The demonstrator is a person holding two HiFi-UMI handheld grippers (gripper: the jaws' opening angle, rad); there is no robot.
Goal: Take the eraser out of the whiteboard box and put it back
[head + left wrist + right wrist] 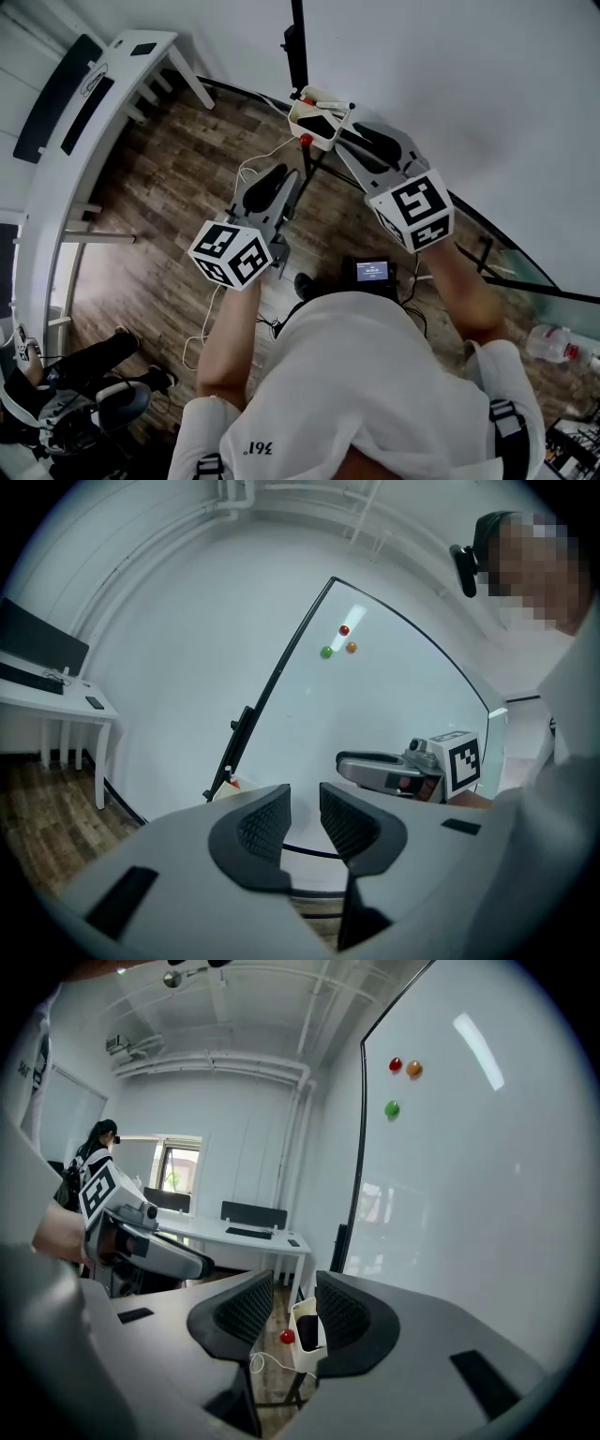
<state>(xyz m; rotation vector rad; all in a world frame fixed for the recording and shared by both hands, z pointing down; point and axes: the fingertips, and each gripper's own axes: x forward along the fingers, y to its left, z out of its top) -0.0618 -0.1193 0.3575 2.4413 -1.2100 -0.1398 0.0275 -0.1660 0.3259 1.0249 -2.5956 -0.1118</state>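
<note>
The whiteboard box [317, 120] is a small white tray on the whiteboard's [450, 94] lower edge, with the black eraser [319, 122] lying in it. My right gripper [364, 134] is just right of the box, its tips close beside it. In the right gripper view its jaws [295, 1312] stand open and empty; the box [306, 1337] and the eraser [307, 1328] show beyond the gap. My left gripper [279, 178] is lower left of the box, apart from it. Its jaws [305, 819] stand a little apart with nothing between them.
A red magnet [305, 141] sits below the box; three coloured magnets [395, 1064] are high on the board. A white desk [84, 141] stands at left. On the wood floor lie a white cable [246, 169], a small screen device [372, 272] and a bottle [553, 342]. A seated person [75, 384] is at lower left.
</note>
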